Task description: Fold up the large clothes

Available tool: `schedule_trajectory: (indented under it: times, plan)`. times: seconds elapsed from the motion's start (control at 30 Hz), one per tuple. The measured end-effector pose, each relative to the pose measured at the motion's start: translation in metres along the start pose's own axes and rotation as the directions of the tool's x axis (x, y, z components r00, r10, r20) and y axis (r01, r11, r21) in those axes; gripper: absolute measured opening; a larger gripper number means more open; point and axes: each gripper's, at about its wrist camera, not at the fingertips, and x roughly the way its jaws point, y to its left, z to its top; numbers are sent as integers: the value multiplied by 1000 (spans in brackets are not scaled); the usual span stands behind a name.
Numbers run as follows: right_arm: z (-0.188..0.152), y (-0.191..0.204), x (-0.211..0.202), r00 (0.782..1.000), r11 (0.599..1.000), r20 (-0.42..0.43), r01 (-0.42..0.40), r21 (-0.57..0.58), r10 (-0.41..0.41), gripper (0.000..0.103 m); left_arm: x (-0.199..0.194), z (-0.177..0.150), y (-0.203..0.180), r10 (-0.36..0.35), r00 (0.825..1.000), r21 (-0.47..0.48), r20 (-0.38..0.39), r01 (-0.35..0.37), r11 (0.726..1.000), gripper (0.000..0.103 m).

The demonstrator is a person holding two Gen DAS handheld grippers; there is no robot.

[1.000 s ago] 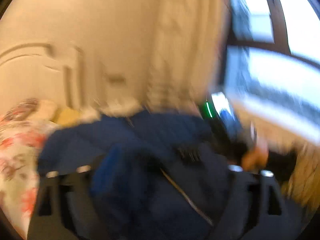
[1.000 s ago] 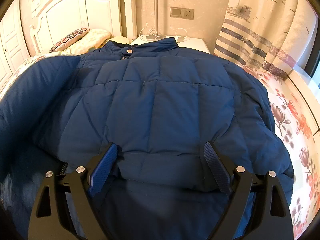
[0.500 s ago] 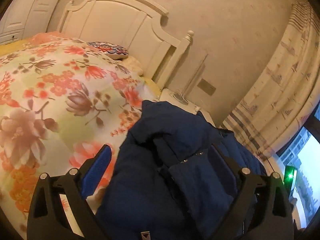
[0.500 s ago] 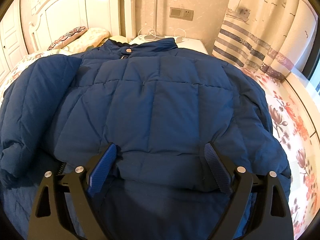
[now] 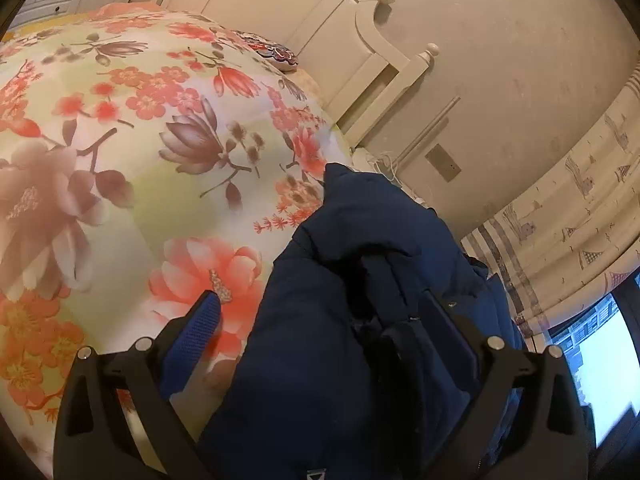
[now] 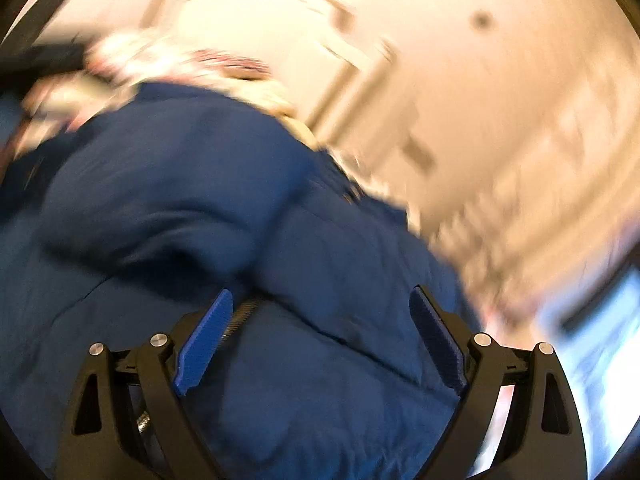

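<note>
A dark blue puffer jacket (image 5: 360, 288) lies bunched on the floral bedspread (image 5: 132, 128). In the left wrist view my left gripper (image 5: 320, 312) has its jaws wide apart with jacket fabric heaped between and over them; the left pad (image 5: 196, 332) is bare above the bedspread, and the right finger is partly buried in cloth. In the blurred right wrist view the jacket (image 6: 200, 208) fills the lower frame. My right gripper (image 6: 324, 328) is wide open just above it, with the jacket's edge between the pads (image 6: 208, 332).
A white headboard (image 5: 320, 12) and a patterned pillow (image 5: 276, 54) are at the bed's far end. A wall switch (image 5: 442, 162), cables, striped curtains (image 5: 568, 216) and a bright window (image 5: 608, 364) lie to the right.
The right wrist view has swung sharply and tilted, now blurred; the jacket looks more bunched there. The left gripper has shifted slightly, with the jacket heaped higher between its jaws.
</note>
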Motion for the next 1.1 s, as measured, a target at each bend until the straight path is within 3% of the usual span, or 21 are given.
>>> schedule_trajectory:
  times: [0.13, 0.23, 0.4, 0.47, 0.63, 0.73, 0.83, 0.93, 1.03, 1.1]
  plan:
    - [6, 58, -9, 985, 953, 111, 157, -261, -132, 86, -1, 1, 5, -3, 1000, -26, 4, 3, 1000, 99]
    - [19, 74, -10, 974, 922, 163, 202, -331, -156, 86, -1, 2, 8, -5, 1000, -45, 3, 5, 999, 99]
    - [23, 108, -6, 942, 812, 275, 309, -496, -191, 86, -1, 2, 10, -7, 1000, -59, 0, 7, 998, 99]
    - [23, 110, -1, 942, 798, 285, 307, -518, -178, 85, -1, 2, 11, -7, 1000, -64, 1, 7, 998, 99]
    - [19, 103, -1, 986, 813, 163, 122, -570, -34, 66, -2, 2, 15, -9, 1000, -88, -3, 9, 996, 99]
    - [12, 104, -15, 985, 799, 163, 52, -598, 58, 66, -2, 1, 18, -11, 1000, -104, -4, 11, 995, 99]
    - [16, 108, -11, 985, 800, 146, 18, -600, 87, 66, -2, 0, 18, -11, 1000, -110, -3, 11, 994, 99]
    - [33, 105, 6, 987, 836, 117, -26, -549, 107, 64, -3, 0, 18, -8, 1000, -109, -1, 8, 994, 99]
    - [48, 100, 16, 988, 887, 91, -71, -456, 126, 33, -3, 0, 19, -9, 1000, -109, -3, 8, 994, 99]
    - [56, 74, 14, 983, 949, 126, -92, -302, 136, 25, -3, -1, 18, -6, 1000, -110, -3, 6, 994, 100]
